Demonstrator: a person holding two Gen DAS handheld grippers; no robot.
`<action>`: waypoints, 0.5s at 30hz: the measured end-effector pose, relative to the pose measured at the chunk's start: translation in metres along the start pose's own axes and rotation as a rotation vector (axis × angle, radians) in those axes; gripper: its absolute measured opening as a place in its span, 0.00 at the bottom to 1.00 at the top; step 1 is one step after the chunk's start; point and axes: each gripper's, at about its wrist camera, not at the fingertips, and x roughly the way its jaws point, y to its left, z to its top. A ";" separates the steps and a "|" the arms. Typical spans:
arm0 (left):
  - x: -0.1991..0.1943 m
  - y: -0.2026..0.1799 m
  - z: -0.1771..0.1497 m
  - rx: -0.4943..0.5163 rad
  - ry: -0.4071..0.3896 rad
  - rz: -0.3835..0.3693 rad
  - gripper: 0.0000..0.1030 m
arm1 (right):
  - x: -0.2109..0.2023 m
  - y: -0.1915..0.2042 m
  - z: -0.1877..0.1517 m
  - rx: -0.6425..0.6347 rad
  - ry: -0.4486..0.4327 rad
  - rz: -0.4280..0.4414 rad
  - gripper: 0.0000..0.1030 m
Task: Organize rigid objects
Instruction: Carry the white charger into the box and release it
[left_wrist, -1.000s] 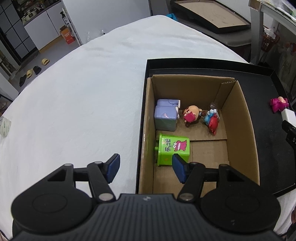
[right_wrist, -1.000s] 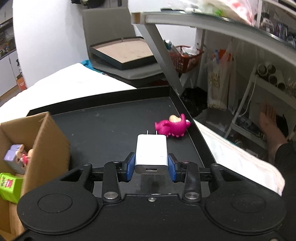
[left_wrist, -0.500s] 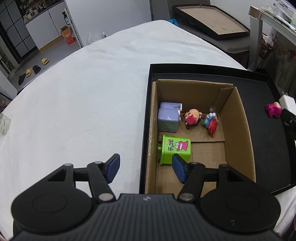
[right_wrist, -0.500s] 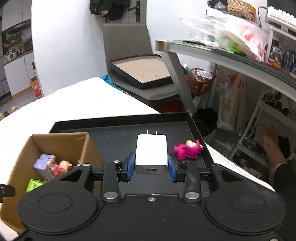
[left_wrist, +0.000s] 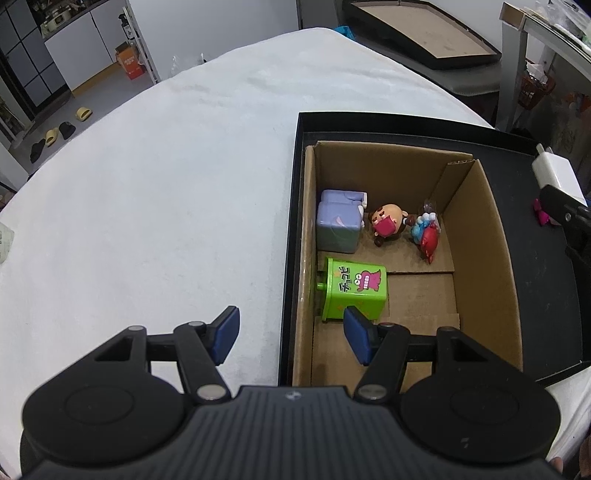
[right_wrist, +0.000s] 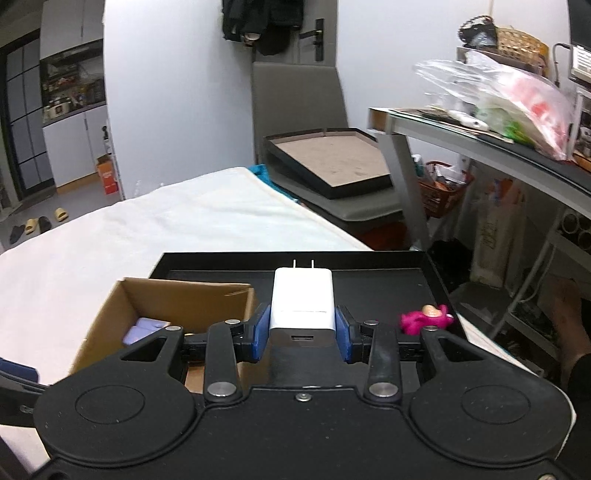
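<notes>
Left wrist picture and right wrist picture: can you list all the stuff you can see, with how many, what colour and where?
cardboard box: 1, brown, in the black tray
black tray: 1, black, on the white table
white table: 1, white, under the tray
green toy bin: 1, green, lying in the box, near left
purple block toy: 1, lilac, in the box, far left
doll figure: 1, tan and pink, in the box, middle
red and blue toy: 1, in the box beside the doll
pink toy: 1, magenta, on the tray outside the box
white charger: 1, white, held above the tray
left tongs: 1, black with blue pads, open
right tongs: 1, shut on the charger
</notes>
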 end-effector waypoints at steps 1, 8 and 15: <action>0.002 0.001 0.000 -0.001 0.001 -0.002 0.59 | 0.000 0.002 0.000 0.000 0.000 0.009 0.35; 0.013 0.008 -0.004 -0.010 0.016 -0.016 0.59 | 0.004 0.021 -0.002 -0.021 0.012 0.055 0.35; 0.022 0.013 -0.005 -0.015 0.017 -0.034 0.58 | 0.013 0.045 -0.007 -0.065 0.047 0.094 0.35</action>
